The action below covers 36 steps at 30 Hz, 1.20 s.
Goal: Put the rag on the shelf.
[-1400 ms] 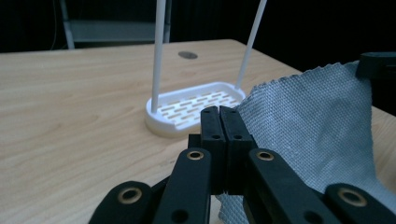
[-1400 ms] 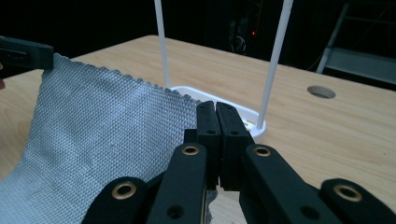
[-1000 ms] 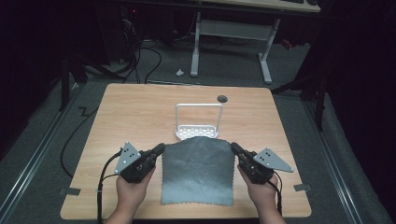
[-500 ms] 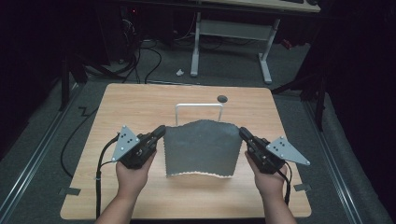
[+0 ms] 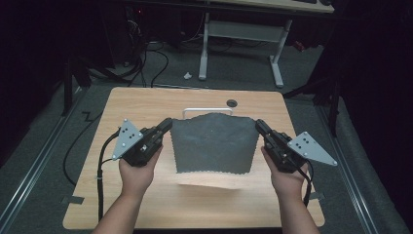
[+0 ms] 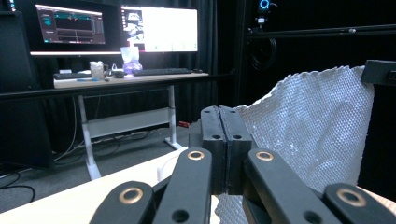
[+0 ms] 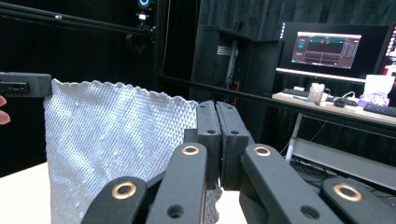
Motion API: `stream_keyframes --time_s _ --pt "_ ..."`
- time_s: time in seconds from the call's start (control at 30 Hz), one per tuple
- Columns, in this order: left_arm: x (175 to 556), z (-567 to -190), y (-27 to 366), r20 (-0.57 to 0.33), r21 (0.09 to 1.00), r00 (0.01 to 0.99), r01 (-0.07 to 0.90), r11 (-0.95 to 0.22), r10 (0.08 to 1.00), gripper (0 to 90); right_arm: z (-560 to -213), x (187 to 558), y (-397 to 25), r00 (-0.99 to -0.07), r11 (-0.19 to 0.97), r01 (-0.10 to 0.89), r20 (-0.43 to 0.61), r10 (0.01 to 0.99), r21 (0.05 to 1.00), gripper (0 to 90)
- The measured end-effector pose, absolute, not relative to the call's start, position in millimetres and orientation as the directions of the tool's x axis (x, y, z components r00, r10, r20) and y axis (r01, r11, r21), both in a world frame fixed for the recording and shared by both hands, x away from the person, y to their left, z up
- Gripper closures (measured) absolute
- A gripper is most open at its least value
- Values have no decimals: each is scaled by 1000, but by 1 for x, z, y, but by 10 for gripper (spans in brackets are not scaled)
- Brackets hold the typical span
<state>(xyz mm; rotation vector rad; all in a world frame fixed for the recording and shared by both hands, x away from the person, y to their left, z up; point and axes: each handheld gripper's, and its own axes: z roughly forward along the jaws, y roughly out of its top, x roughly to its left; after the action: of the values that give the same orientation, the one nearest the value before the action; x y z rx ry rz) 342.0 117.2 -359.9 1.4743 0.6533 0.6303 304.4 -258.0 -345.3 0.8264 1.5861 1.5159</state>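
1. Grey waffle-textured cloth [image 5: 213, 144] hangs in the air above the wooden table [image 5: 146, 102], stretched between both grippers. Its lower zigzag edge is clear of the tabletop, with a shadow underneath.
2. Left gripper [image 5: 164, 127] pinches the cloth's upper left corner. In the left gripper view the jaws are pressed together with cloth [image 6: 308, 126] spilling out to the side, so clamped on fabric.
3. Right gripper [image 5: 260, 127] does the same at the upper right corner. The right gripper view shows the jaws closed tight on the cloth [image 7: 112, 140].
4. Corner grips, hands apart: likely to keep the top edge taut so the cloth hangs flat, which suits draping or folding it.
5. White wire rack [image 5: 207, 111] stands just behind the cloth and is mostly hidden; its top bar peeks above the cloth edge. Judgement: the cloth is probably held at that level to go over the bar.
6. Top edge sags slightly in the middle, so tension is light.
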Motion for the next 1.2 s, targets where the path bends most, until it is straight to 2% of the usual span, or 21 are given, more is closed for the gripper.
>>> stream_keyframes --time_s 0.3,0.73,1.0,1.2 --pt "357 -357 116 -11 999 670 34 -16 742 897 -345 314 -260 -491 64 -28 -70 868 998 900" --pt "396 -343 103 22 997 631 40 -61 776 899 -334 356 -264 -444 43 25 -27 895 999 900" --pt "424 -331 96 80 991 580 38 -125 811 899 -320 381 -259 -422 70 36 -48 905 997 900" --pt "448 -324 95 153 975 552 52 -217 819 899 -314 406 -255 -420 78 68 -43 906 995 900"
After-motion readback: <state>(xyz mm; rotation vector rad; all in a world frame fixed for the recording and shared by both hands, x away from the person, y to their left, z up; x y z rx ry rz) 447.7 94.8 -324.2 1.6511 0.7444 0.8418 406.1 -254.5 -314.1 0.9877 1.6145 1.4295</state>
